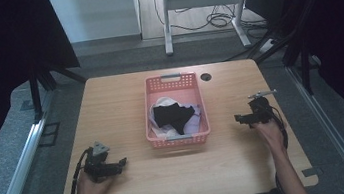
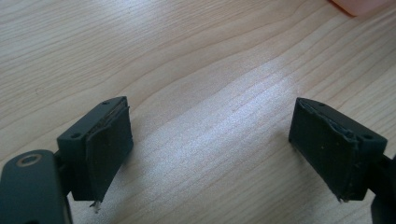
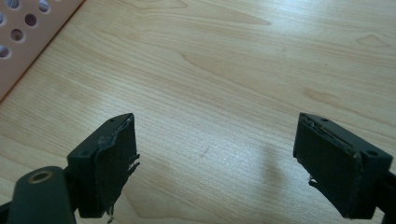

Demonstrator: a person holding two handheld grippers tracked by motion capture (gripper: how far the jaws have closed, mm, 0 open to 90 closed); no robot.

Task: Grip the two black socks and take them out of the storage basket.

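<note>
**Both grippers idle beside a basket of clothes**

The left gripper rests low over the wooden table at the near left, its jaws spread wide with nothing but bare wood grain between them in its own view; the right gripper sits at the near right, angled toward the middle, its jaws likewise standing well apart over empty tabletop — its worn pads look frayed at the edges; the left pads are scuffed too.

Between the two, toward the far half of the table, stands the pink basket, perforated along its walls; inside lies a heap of cloth — a black garment on top of pale, whitish pieces; neither gripper touches basket or cloth.

By my reading the work has yet to start or sits at a pause; the next move would call for one gripper to reach over the near rim, come down on the black garment and pinch a fold.

No brand, label or legible writing can be made out anywhere.
</note>
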